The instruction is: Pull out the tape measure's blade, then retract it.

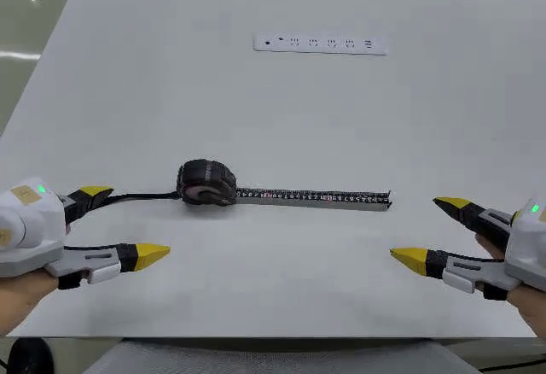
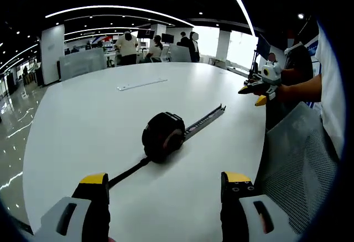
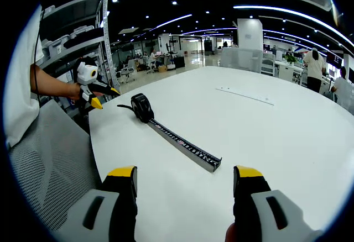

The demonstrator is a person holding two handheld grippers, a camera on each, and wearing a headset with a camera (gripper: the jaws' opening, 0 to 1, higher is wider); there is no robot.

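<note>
At the left edge of the head view, the left tongs hover over the white worktop, released, with their yellow tips spread and nothing between them. Just beside the upper tip, a black wrist strap trails across the surface to the tape measure. This is a rounded black case lying left of centre near the front edge. From the case's right side the blade runs out flat along the worktop. It is dark with fine pale markings, and it ends in a small upturned hook. Further right, apart from that hook, the right tongs are also released and empty. A white power strip lies well behind the tape.

The left gripper view looks along the strap to the case, with the blade receding behind it. The right tongs are held up beyond the worktop's edge. This view also takes in people standing in a lit room beyond the worktop and a grey mesh chair at the right.

The right gripper view reverses this: the hook is nearest and the case far. The left tongs show at the left, beside tall shelving.
</note>
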